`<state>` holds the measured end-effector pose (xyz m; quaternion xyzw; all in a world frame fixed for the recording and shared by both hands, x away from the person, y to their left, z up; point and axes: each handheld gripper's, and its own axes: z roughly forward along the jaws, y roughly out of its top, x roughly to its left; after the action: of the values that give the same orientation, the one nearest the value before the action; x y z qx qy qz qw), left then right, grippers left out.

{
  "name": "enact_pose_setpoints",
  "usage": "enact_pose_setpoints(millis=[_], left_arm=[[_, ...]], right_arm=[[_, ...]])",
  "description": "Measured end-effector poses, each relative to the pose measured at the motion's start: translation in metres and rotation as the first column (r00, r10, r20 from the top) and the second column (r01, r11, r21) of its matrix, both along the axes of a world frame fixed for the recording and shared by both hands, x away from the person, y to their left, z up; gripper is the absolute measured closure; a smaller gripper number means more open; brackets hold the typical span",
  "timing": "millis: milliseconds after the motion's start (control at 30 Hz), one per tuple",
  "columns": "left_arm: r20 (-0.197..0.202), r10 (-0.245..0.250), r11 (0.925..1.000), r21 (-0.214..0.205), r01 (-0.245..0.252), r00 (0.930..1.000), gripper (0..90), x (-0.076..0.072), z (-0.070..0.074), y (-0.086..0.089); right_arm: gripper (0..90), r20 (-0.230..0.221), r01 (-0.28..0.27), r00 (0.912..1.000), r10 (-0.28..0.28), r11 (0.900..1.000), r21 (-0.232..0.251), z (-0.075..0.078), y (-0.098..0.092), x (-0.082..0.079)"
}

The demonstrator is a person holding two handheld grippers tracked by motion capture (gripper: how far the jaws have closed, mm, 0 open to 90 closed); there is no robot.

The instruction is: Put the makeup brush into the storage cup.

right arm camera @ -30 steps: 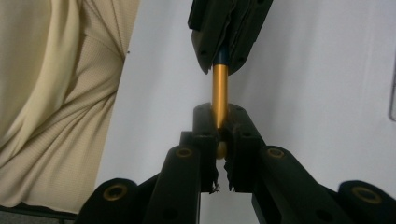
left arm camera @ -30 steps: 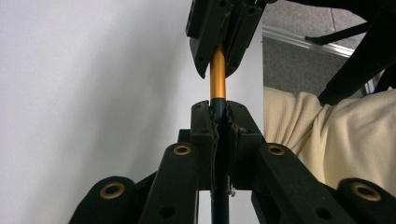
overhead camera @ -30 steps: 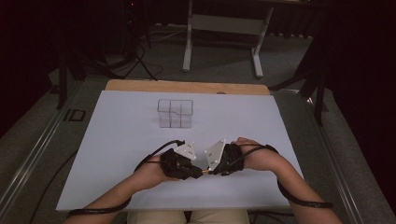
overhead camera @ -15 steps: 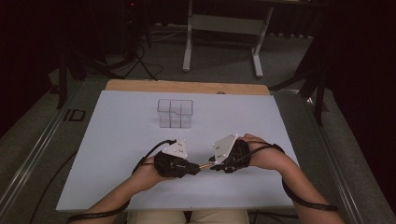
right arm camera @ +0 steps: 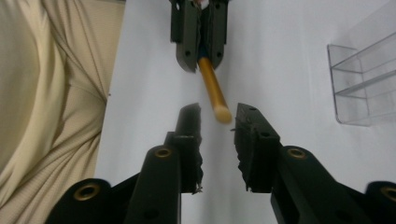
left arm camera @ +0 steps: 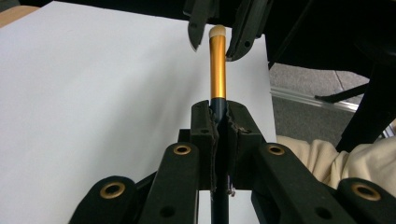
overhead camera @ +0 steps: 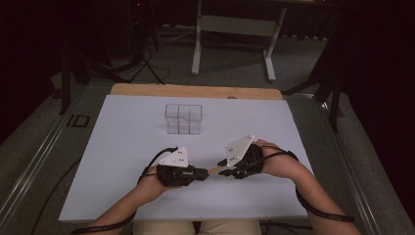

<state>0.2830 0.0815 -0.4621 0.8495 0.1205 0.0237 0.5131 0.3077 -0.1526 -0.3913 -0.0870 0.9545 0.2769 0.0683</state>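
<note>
Left hand-held gripper (overhead camera: 198,173) clamped on the dark end of a gold-barrelled pen (left arm camera: 217,65), held just above the table (overhead camera: 122,161) near the front edge; right hand-held gripper (right arm camera: 218,122) with jaws apart around the pale tip, not yet touching. Could knock the tip aside or pinch only the very end, judging by the slant between the jaws. Clear compartment box (overhead camera: 184,118) well apart on the far side, nothing in the way.

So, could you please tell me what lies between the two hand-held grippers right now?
A gold pencil bridges them: the left hand-held gripper clamps its dark end, and its pale tip sits between the open jaws of the right hand-held gripper. Both gripper views show this.
</note>
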Motion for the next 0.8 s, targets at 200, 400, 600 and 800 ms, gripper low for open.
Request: enact_pose_setpoints(millis=[200, 400, 600, 800], left_arm=[[0.016, 0.0, 1.0, 0.002, 0.0, 0.9999, 84.0, -0.001, 0.001, -0.002], [0.019, 0.005, 0.9998, -0.02, -0.005, 0.9998, 84.0, -0.001, 0.001, 0.0], [0.015, 0.032, 0.9976, -0.061, -0.031, 0.9994, 84.0, 0.001, 0.002, 0.007], [0.014, 0.057, 0.9927, -0.107, -0.055, 0.9983, 84.0, 0.001, 0.003, 0.011]], right_arm=[[76.6, -0.007, -0.011, 0.9999, 0.011, 0.9999, -0.005, 0.002, 0.004, -0.001], [72.6, -0.009, 0.001, 1.0, -0.001, 0.9999, 0.011, 0.002, 0.002, 0.001], [69.5, -0.053, 0.062, 0.9968, -0.059, 0.9965, 0.056, 0.004, -0.005, 0.005], [51.4, -0.116, 0.196, 0.976, -0.184, 0.975, 0.105, 0.002, -0.011, 0.016]])
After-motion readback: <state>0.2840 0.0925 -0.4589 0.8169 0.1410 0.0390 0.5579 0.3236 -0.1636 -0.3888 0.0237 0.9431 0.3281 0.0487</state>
